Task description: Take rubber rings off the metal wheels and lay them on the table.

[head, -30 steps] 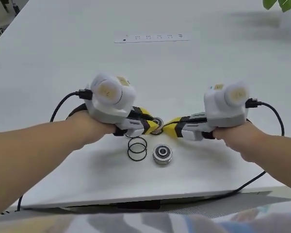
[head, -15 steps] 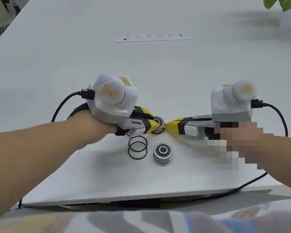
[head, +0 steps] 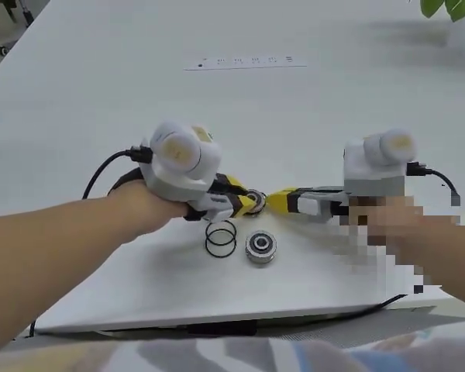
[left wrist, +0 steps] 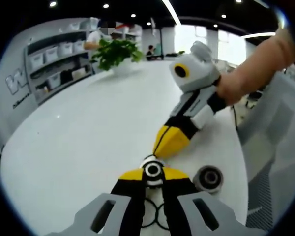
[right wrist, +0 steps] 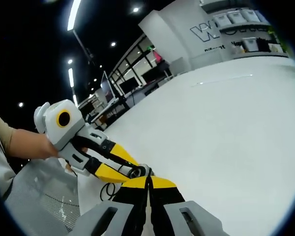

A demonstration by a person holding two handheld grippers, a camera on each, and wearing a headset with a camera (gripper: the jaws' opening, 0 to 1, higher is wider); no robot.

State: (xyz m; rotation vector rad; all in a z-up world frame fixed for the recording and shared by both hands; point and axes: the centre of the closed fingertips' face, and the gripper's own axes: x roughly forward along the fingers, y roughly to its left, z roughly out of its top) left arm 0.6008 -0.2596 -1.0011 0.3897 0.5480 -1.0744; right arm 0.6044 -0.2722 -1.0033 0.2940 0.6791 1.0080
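My left gripper point(head: 249, 203) is shut on a small metal wheel point(head: 256, 198), held just above the white board. In the left gripper view the wheel point(left wrist: 153, 170) sits between the yellow jaws of the left gripper point(left wrist: 153, 173). My right gripper point(head: 272, 201) is shut, its tips touching the held wheel's right side; whether it pinches a ring cannot be told. In the right gripper view the right gripper point(right wrist: 148, 180) meets the wheel point(right wrist: 139, 171). Two black rubber rings point(head: 220, 238) lie on the board beside a second wheel point(head: 260, 245).
The white board point(head: 139, 279) lies at the table's near edge. A white power strip point(head: 244, 60) lies far back, and green leaves point(head: 449, 6) show at the top right. Black cables point(head: 101, 167) trail from both grippers.
The right hand has drifted a little to the right while its tips stay at the held wheel. The left gripper, the rings and the loose wheel stand as before.
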